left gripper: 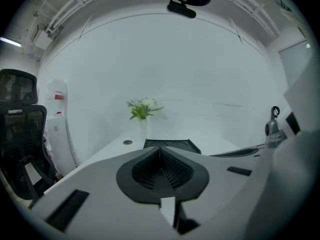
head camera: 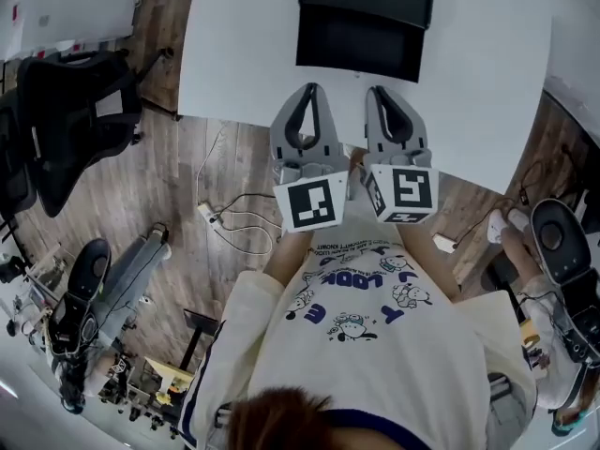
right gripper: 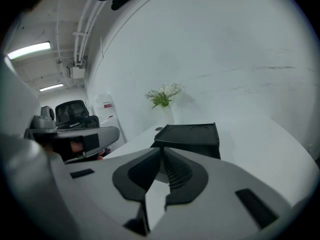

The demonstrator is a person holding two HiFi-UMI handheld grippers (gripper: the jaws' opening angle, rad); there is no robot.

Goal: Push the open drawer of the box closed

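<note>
A black box (head camera: 367, 17) stands at the far side of the white table (head camera: 234, 54), its lower front part, the drawer (head camera: 356, 50), sticking out toward me. My left gripper (head camera: 309, 90) and right gripper (head camera: 379, 92) hover side by side over the table's near edge, just short of the drawer and apart from it. Both are shut with nothing between the jaws. The left gripper view has the shut left gripper (left gripper: 160, 151) pointing at the box (left gripper: 172, 144). In the right gripper view, the right gripper (right gripper: 162, 154) is shut in front of the box (right gripper: 192, 136).
A small vase of white flowers (left gripper: 144, 108) stands on the table behind the box against the white wall. A black office chair (head camera: 66, 120) is left of the table. Cables (head camera: 234, 218) lie on the wooden floor below the table edge.
</note>
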